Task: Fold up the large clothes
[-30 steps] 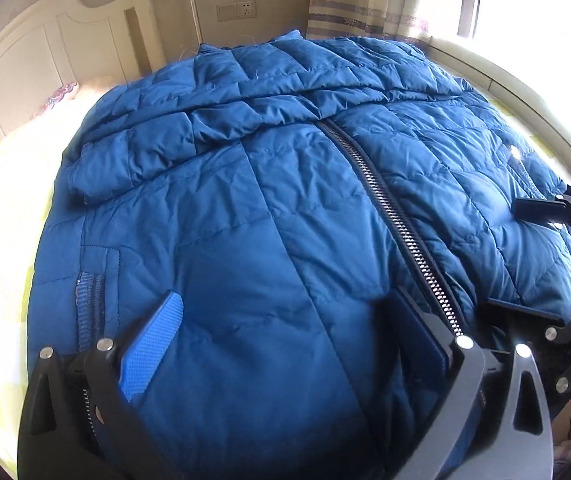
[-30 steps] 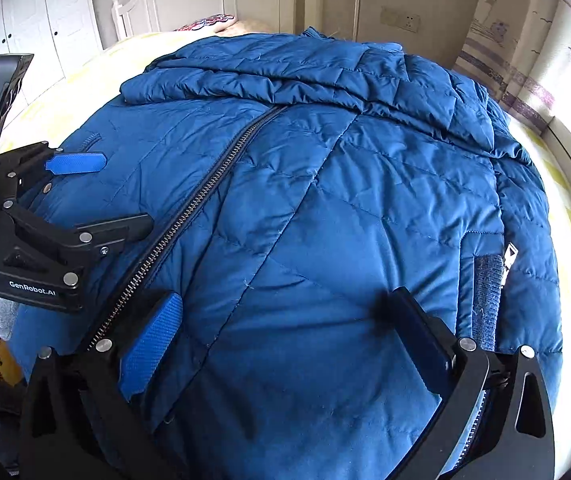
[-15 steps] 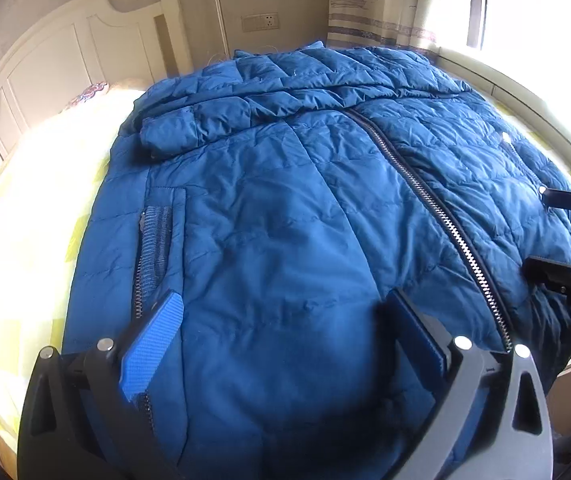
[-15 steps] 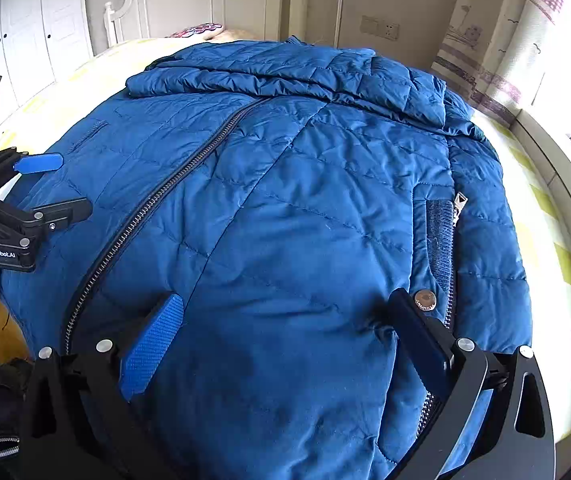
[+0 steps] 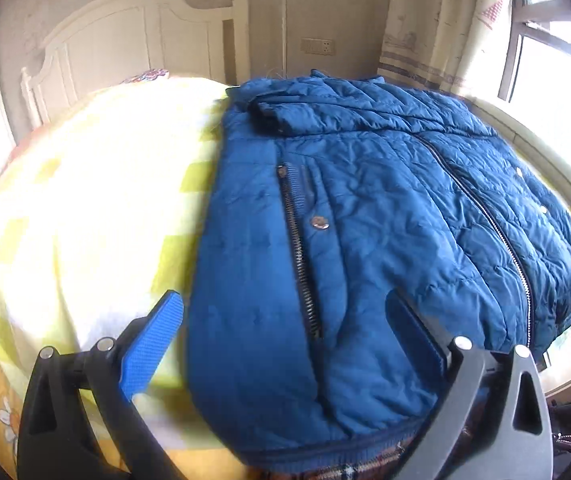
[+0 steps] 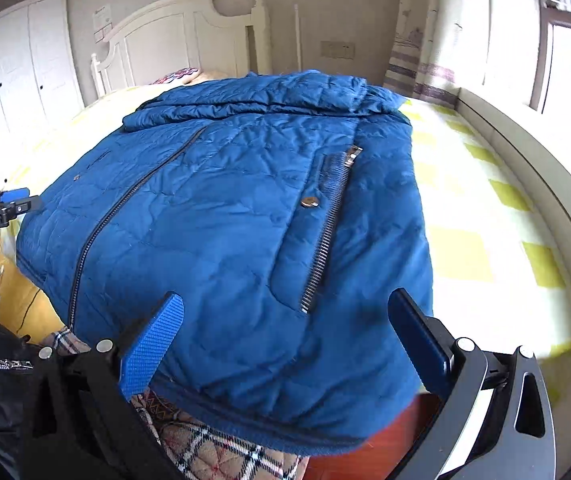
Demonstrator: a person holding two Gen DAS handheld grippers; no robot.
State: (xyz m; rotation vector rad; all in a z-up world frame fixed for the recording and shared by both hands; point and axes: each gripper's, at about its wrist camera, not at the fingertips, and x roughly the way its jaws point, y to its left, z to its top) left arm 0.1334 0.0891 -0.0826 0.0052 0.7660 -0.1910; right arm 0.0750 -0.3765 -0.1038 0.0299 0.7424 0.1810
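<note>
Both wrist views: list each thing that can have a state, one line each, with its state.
Blue quilted down jacket: lying flat on the bed, sleeves folded across the top.
Front zipper: closed.
Pocket zipper: closed.
Left tongs: open, holding nothing.
Right tongs: open, holding nothing.
Yellow checked bedsheet: spread, partly covered by the jacket.

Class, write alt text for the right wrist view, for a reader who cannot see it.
A blue padded jacket, zipped shut, lies flat on a bed with a yellow-checked cover. The open right gripper hovers over its near hem. A white headboard stands behind.
</note>
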